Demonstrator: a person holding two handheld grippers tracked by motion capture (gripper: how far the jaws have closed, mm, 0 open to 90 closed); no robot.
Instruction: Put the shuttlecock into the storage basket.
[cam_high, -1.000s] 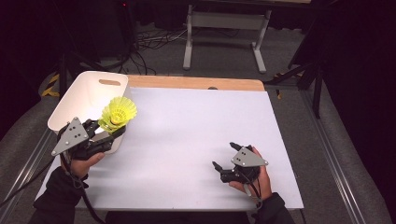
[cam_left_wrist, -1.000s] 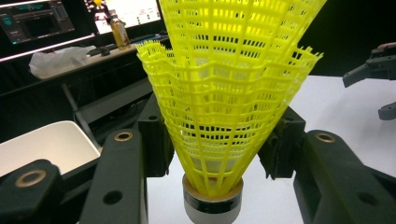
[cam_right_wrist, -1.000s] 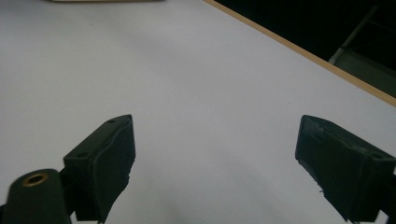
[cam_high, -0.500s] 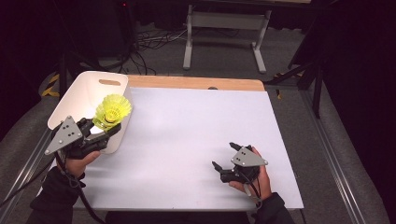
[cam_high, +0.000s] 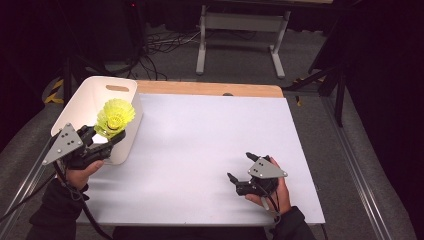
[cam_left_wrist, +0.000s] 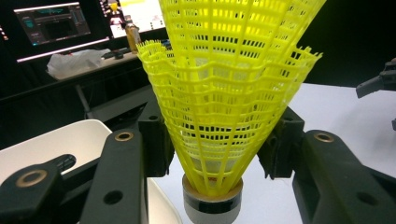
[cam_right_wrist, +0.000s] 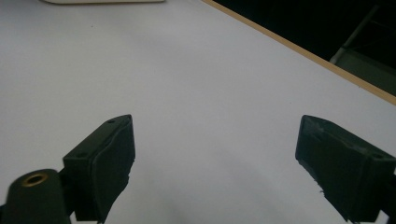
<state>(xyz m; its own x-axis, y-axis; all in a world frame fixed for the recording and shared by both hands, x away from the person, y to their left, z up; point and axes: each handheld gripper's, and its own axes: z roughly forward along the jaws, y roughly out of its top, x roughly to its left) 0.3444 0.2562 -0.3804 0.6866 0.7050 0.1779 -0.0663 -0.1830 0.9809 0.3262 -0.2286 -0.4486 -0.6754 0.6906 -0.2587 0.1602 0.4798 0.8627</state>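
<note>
A yellow plastic shuttlecock (cam_high: 115, 116) with a dark-banded cork base (cam_left_wrist: 212, 200) is clamped by its lower skirt in my left gripper (cam_high: 113, 134), which is shut on it. It stands skirt up, over the near right rim of a white bin (cam_high: 80, 102). In the left gripper view the black jaws of this gripper (cam_left_wrist: 217, 149) press the skirt from both sides, and the bin (cam_left_wrist: 65, 142) lies below left. My right gripper (cam_high: 239, 166) rests open on the white table (cam_high: 200, 135) at the front right, and nothing is between its fingers (cam_right_wrist: 105, 158).
A wooden strip (cam_high: 210, 89) runs along the table's far edge. Beyond it on the floor are a metal stand (cam_high: 240, 35) and cables. In the right gripper view, the bin's edge (cam_right_wrist: 102, 1) shows at the top.
My left gripper has carried the shuttlecock a little to the left, from beside the bin's right wall to over its rim. The right gripper has stayed in place.
</note>
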